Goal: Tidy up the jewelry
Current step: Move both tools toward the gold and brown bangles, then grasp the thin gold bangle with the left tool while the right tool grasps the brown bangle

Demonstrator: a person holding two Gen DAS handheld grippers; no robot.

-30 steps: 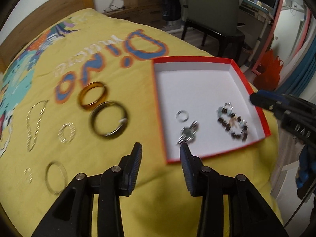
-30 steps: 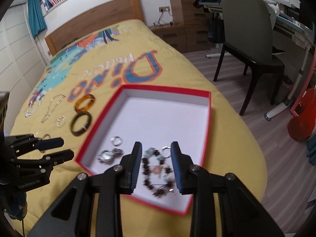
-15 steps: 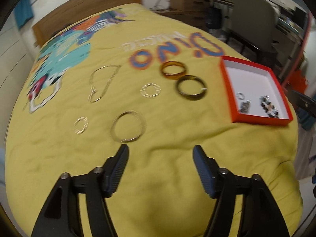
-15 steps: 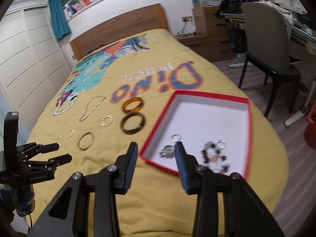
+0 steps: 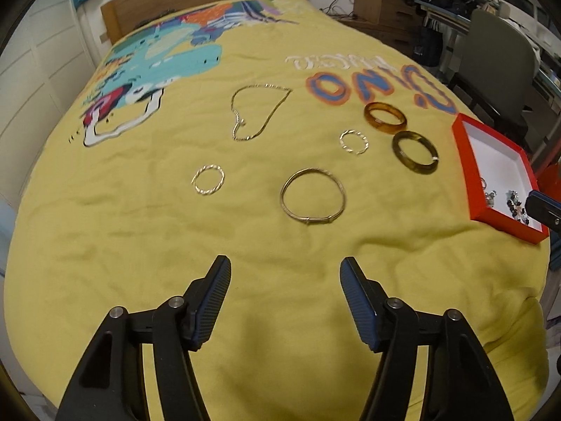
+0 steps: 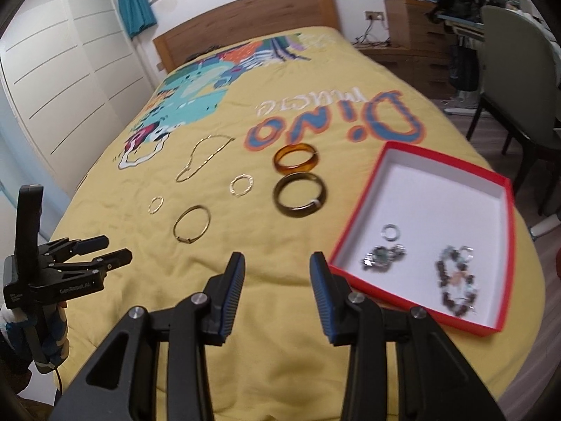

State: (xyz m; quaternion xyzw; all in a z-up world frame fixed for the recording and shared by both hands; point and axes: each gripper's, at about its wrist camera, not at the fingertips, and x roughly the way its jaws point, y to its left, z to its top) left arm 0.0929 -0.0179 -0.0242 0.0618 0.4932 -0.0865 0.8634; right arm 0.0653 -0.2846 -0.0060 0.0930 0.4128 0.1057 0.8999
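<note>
Both views have been drawn back from the red box [image 6: 505, 210] and swung over the loose jewelry, so that the thin gold bangle [image 5: 313, 197] now lies straight ahead of the left gripper [image 5: 284, 282]. That gripper's jaws have just been widened and then eased in a little; nothing is seen between them, and they stand spread above the yellow bedspread [image 5: 140, 245]. The right gripper [image 6: 277, 273] is likewise parted and empty, just beside the box's near corner. A ring, a brooch-like piece and a beaded bracelet [image 6: 455, 286] are already held in the box. Still outside it are the bangle, two small hoops, the gold chain [image 5: 252, 112], the amber bangle [image 6: 296, 158] and the dark bangle [image 6: 301, 199].

The step in hand is judged to be the reach for the next piece, probably the gold bangle. A descent over its rim is called for, with one pad inside the loop, before closing.
</note>
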